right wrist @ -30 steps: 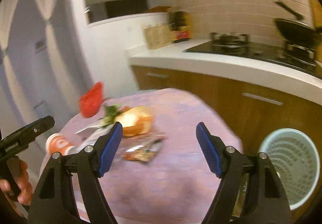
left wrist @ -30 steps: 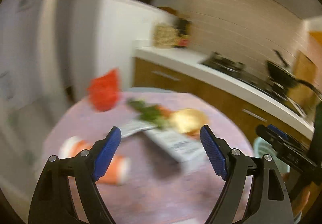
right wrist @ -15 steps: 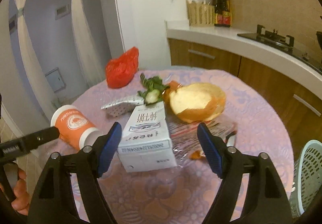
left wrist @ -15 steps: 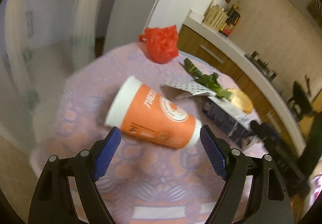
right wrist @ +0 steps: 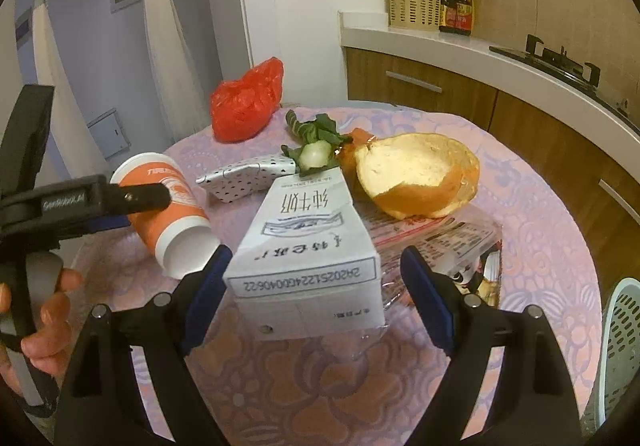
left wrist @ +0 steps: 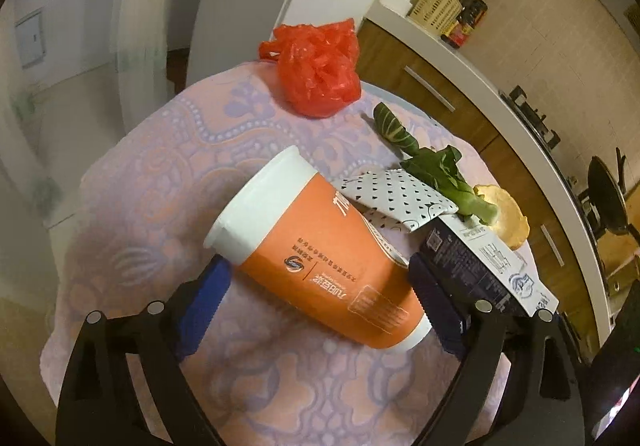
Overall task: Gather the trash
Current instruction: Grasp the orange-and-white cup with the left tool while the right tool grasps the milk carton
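Observation:
An orange paper cup (left wrist: 320, 250) lies on its side on the round table. My left gripper (left wrist: 320, 306) is open, its blue pads on either side of the cup, apart from it. The cup also shows in the right wrist view (right wrist: 168, 213). A white milk carton (right wrist: 308, 246) lies flat between the pads of my open right gripper (right wrist: 316, 294), which do not touch it. Behind it lie a bread piece (right wrist: 420, 173), a green vegetable stalk (right wrist: 316, 145), a dotted white wrapper (right wrist: 248, 177), a clear plastic package (right wrist: 444, 242) and a red plastic bag (right wrist: 246, 101).
The table has a pink patterned cloth (right wrist: 532, 205). A pale green mesh bin (right wrist: 620, 350) stands on the floor at the right. A kitchen counter (right wrist: 460, 45) with a basket, bottles and a stove runs behind. The left gripper's body (right wrist: 84, 201) and the hand are at the left.
Both grippers moved forward and down to the table. The cup now lies between my left pads and the carton between my right pads. Both stay open.

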`<state>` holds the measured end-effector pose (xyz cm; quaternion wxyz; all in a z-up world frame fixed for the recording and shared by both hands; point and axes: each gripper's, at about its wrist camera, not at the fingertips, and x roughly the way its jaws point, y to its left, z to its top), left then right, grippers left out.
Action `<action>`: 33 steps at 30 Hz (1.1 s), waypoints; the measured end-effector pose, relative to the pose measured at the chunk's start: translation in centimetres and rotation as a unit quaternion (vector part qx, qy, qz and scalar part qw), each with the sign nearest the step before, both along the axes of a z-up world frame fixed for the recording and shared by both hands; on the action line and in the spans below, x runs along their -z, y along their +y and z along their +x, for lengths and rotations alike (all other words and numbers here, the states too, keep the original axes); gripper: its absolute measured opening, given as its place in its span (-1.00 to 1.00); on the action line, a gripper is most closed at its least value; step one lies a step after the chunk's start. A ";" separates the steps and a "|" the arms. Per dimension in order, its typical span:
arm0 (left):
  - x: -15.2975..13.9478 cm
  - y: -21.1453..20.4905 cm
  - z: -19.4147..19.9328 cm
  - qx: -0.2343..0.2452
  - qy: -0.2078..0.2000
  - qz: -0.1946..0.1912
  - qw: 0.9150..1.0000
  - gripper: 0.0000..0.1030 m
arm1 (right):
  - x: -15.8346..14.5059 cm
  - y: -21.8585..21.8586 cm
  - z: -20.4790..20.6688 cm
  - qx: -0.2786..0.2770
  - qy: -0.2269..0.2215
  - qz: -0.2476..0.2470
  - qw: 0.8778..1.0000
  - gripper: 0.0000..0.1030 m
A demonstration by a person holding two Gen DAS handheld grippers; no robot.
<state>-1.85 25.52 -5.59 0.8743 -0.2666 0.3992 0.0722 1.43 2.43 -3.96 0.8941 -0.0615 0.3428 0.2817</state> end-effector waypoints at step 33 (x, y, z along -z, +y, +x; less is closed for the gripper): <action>-8.5 -7.2 -5.2 0.087 -0.156 -0.044 0.983 0.11 | -8.9 -8.1 -6.6 0.027 -0.093 0.082 0.992 0.03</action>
